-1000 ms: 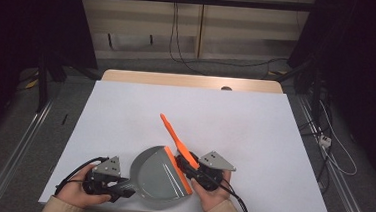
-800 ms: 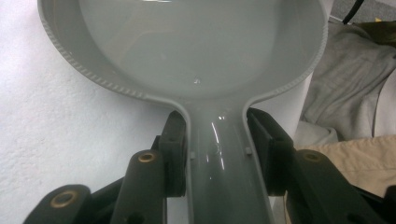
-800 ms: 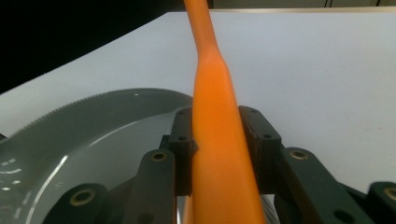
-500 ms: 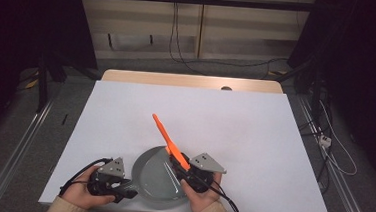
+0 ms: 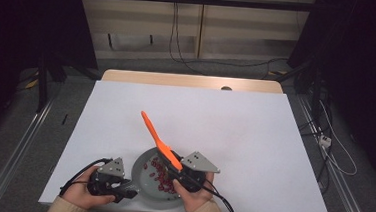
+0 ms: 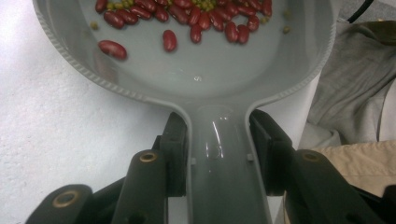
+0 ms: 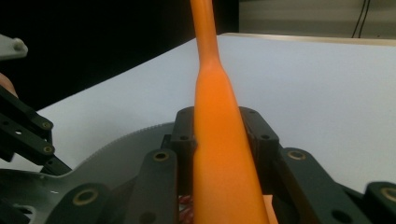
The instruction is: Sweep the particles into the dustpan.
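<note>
L claw point(image 6: 218, 154) grips grey dustpan point(image 6: 205, 79) handle; R claw point(image 7: 224, 135) clamps orange brush point(image 7: 217, 140).

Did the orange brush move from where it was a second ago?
Yes. In the high view the orange brush, clamped in the right gripper, has slid leftward and nearer the white table's front edge, over the grey dustpan.

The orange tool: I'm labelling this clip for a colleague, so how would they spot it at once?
Start at the white table and go to its near edge, where a grey dustpan holds red beans. The orange tool slants up from it, clamped in the right gripper; nothing else there is orange.
</note>
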Available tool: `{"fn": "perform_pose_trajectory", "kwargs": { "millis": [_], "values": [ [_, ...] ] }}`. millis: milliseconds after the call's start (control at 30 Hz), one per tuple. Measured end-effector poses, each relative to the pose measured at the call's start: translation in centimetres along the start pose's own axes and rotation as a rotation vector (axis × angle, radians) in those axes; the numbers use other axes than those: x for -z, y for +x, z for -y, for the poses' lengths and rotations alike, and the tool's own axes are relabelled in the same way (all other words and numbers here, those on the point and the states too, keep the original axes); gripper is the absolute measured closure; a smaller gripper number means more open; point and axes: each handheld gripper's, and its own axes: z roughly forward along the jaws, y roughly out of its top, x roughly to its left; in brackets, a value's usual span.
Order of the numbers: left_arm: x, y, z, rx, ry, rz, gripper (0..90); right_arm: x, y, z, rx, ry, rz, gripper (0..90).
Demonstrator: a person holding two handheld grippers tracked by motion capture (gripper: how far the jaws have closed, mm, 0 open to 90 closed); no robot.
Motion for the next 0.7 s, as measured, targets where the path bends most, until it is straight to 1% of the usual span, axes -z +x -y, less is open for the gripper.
{"fn": "perform_pose_trajectory", "kwargs": {
  "millis": [33,67,133,267,333,400,567,667,700],
  "values": [
    [0.0,0.0,0.0,0.000,0.000,0.000,62.4,0.1,-0.3,-0.2,-0.002,-0.006,-0.004,70.1],
    [0.0,0.0,0.0,-0.001,0.000,0.000,62.4,0.2,-0.6,-0.4,-0.015,-0.011,-0.012,70.1],
    [0.0,0.0,0.0,-0.001,0.001,0.000,62.4,0.6,-1.2,-0.9,-0.028,-0.025,-0.010,70.1],
    [0.0,0.1,0.0,-0.004,0.005,0.000,62.4,1.2,-2.4,-1.7,-0.026,-0.043,0.007,70.1],
    [0.0,0.1,0.0,-0.004,0.005,0.000,62.4,1.4,-3.0,-1.9,-0.019,-0.037,0.018,70.1],
    [0.0,0.1,0.0,-0.005,0.005,-0.001,62.4,1.5,-3.5,-1.8,-0.007,-0.035,0.031,70.1],
    [-0.1,0.1,0.0,-0.008,0.007,-0.009,62.5,1.8,-5.1,-1.3,-0.013,-0.016,0.054,70.2],
    [-0.2,0.0,-0.2,-0.013,0.022,-0.032,62.6,2.1,-5.8,-1.0,-0.003,-0.009,0.071,70.2],
    [-0.2,-0.1,-0.2,-0.001,0.008,-0.042,62.8,2.2,-5.9,-1.0,-0.004,-0.008,0.077,70.2]
  ]
}}
